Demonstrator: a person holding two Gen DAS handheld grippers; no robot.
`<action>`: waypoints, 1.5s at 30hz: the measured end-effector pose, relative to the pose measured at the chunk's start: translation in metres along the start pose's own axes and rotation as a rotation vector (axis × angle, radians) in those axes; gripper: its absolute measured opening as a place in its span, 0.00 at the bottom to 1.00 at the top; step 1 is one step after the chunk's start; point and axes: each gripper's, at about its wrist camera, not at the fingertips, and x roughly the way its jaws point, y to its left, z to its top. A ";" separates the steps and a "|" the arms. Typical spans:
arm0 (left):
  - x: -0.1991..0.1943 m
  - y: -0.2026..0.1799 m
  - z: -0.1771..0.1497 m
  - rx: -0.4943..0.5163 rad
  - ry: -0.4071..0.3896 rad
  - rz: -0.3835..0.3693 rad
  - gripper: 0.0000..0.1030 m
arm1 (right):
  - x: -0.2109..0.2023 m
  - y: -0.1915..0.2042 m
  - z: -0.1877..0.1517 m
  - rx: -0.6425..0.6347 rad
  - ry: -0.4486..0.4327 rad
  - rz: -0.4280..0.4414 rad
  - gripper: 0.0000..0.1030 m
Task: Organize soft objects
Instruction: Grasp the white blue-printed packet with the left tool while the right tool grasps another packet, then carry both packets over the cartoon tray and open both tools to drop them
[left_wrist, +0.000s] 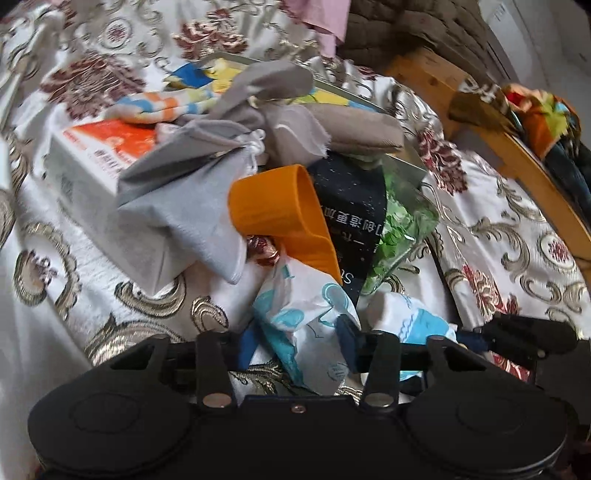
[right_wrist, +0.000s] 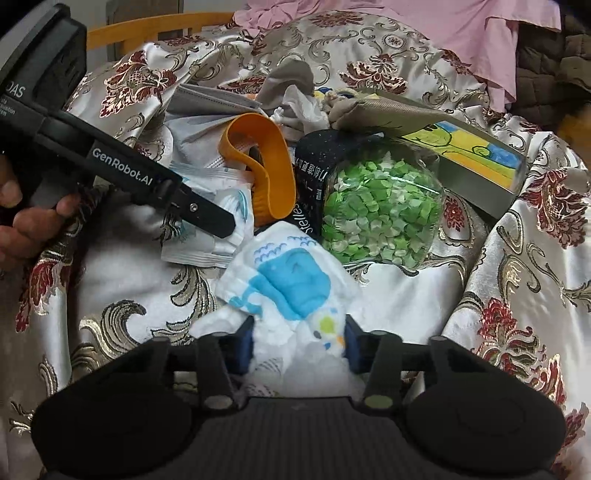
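My left gripper (left_wrist: 299, 339) is shut on a crinkled white packet with blue cartoon print (left_wrist: 295, 295) at the near edge of a pile on the brocade bedspread (left_wrist: 74, 288). The right wrist view shows that gripper (right_wrist: 221, 225) from the side, its tip on the same packet (right_wrist: 199, 251). My right gripper (right_wrist: 299, 343) is shut on a small white cloth with a blue whale print (right_wrist: 291, 280), beside the packet. That cloth (left_wrist: 421, 321) and the right gripper (left_wrist: 476, 339) show low at the right of the left wrist view.
Behind lie an orange band (right_wrist: 269, 162), a grey pouch (left_wrist: 177, 192), beige cloths (left_wrist: 332, 129), a dark box (left_wrist: 351, 206), a jar of green paper bits (right_wrist: 380, 206), a picture box (right_wrist: 472, 155) and a white-orange box (left_wrist: 92, 155). A wooden rail (left_wrist: 517, 158) runs along the right.
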 end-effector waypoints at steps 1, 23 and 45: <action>-0.001 0.000 -0.001 -0.012 -0.001 0.003 0.38 | -0.002 0.000 0.000 0.009 -0.005 0.001 0.39; -0.072 -0.039 0.015 0.004 -0.150 -0.014 0.29 | -0.074 -0.046 0.025 0.313 -0.285 0.016 0.26; 0.096 0.015 0.253 -0.012 -0.224 0.057 0.29 | 0.121 -0.199 0.214 0.292 -0.199 -0.072 0.26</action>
